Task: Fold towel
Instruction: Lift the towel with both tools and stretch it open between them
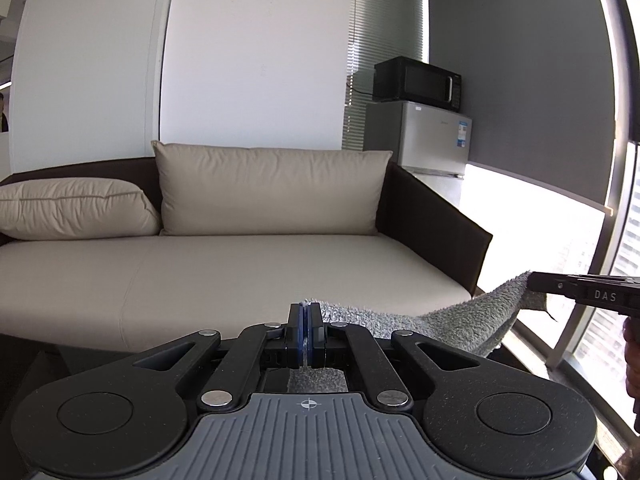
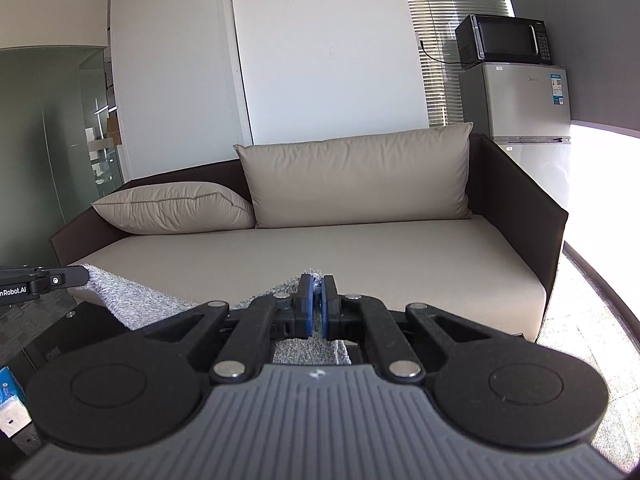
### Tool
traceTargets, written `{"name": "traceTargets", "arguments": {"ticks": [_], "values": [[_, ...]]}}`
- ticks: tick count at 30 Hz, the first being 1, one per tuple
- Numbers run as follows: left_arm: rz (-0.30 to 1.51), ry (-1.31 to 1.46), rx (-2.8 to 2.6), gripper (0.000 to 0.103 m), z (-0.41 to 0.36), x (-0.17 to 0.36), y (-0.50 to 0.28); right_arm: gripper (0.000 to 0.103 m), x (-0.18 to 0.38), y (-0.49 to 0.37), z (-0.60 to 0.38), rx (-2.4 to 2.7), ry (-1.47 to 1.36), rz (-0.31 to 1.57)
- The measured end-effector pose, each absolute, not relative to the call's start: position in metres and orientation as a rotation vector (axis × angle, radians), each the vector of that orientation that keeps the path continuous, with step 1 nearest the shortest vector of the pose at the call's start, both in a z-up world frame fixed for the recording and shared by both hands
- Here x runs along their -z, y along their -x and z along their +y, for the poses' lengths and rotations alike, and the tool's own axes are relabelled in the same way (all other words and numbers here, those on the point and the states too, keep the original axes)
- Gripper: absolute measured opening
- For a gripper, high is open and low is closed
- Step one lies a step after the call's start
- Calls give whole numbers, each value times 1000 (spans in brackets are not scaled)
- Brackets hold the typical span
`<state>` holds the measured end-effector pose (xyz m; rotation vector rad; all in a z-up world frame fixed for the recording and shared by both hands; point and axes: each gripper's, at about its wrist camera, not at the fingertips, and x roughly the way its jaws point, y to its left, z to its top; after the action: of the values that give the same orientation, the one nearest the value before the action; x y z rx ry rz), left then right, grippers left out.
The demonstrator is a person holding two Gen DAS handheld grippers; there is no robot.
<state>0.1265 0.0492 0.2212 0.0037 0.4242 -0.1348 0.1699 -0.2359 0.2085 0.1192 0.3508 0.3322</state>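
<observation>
A grey terry towel (image 1: 452, 322) hangs stretched in the air between my two grippers. My left gripper (image 1: 306, 306) is shut on one top corner of it. My right gripper (image 2: 318, 280) is shut on the other corner. In the left wrist view the right gripper (image 1: 534, 284) shows at the right edge, clamping the towel's far end. In the right wrist view the left gripper (image 2: 82, 276) shows at the left edge, holding the towel (image 2: 132, 298). The towel's lower part is hidden below both gripper bodies.
A beige sofa (image 1: 208, 280) with a dark frame stands straight ahead, with two beige cushions (image 1: 268, 188) at its back. A small fridge (image 2: 520, 108) with a black microwave (image 2: 506, 38) on top stands at the right. A bright window (image 1: 580, 240) runs along the right.
</observation>
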Motion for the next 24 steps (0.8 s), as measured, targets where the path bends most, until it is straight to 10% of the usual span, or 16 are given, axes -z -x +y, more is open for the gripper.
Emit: {"name": "traceTargets", "arguments": {"ticks": [24], "values": [[726, 28, 177, 2, 60, -37, 30, 4, -8, -22, -228, -359, -151, 727]]}}
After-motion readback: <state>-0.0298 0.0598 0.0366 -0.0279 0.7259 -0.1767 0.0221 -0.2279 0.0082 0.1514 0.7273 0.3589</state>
